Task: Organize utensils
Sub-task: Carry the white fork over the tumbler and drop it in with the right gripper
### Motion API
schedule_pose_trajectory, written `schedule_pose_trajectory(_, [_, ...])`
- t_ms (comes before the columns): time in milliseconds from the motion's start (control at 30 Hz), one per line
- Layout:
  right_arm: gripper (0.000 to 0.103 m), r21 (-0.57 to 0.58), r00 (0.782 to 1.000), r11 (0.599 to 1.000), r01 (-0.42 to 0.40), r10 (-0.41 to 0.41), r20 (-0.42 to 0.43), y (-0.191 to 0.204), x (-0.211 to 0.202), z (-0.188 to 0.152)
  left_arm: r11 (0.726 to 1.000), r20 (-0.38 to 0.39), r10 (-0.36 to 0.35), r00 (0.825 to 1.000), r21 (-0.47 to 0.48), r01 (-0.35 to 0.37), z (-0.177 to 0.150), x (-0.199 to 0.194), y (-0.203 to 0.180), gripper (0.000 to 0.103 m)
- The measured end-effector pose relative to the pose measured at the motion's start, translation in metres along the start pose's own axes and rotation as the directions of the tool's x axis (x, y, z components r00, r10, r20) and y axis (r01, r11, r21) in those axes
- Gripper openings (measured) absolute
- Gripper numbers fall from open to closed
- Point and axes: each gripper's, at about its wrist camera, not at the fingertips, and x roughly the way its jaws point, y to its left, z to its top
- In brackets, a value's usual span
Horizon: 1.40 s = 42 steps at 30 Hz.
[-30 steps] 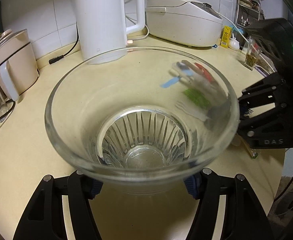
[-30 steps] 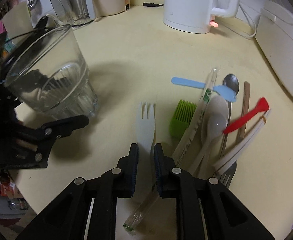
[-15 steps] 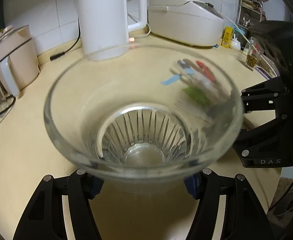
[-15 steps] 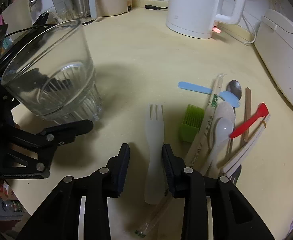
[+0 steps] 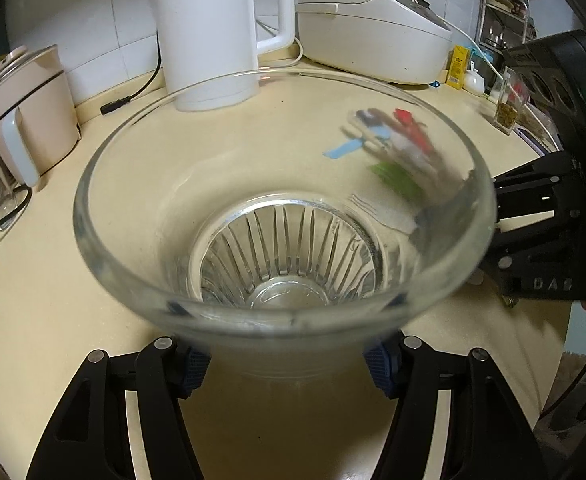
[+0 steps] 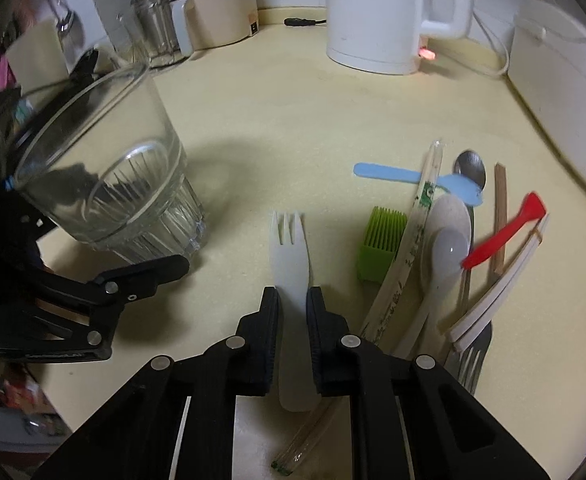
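Right tongs [image 6: 293, 300] closing around the white fork [image 6: 291, 256], its handle running straight up-frame between them, while left tongs [image 5: 285, 364] grip the glass [image 6: 105, 176] at left.

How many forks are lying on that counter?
2. A white plastic fork lies between the right tool's closing fingers; a metal fork pokes out beneath the pile of utensils to its right, which may hide more.

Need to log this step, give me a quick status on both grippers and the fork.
Left gripper shut on glass. Right gripper closing on white fork, jaws astride its handle. Chopstick sleeve close beside, no block.
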Motion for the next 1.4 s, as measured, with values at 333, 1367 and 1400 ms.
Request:
schedule_pose_trajectory(333, [0.014, 0.081, 0.99, 0.99, -0.115, 0.107, 0.094, -0.015, -0.022, -0.012, 1.0, 0.001, -0.012, 1.0, 0.017, 0.012, -0.002, -0.001, 0.0, 0.068])
schedule_pose_trajectory(1367, [0.014, -0.063, 0.885, 0.944, -0.323, 0.325, 0.333, 0.047, -0.065, 0.083, 1.0, 0.002, -0.007, 1.0, 0.027, 0.007, -0.003, -0.002, -0.001, 0.068])
schedule_pose_trajectory(1400, [0.014, -0.069, 0.889, 0.948, -0.31, 0.315, 0.332, 0.048, -0.064, 0.081, 1.0, 0.002, -0.007, 1.0, 0.027, 0.007, -0.003, -0.002, -0.001, 0.068])
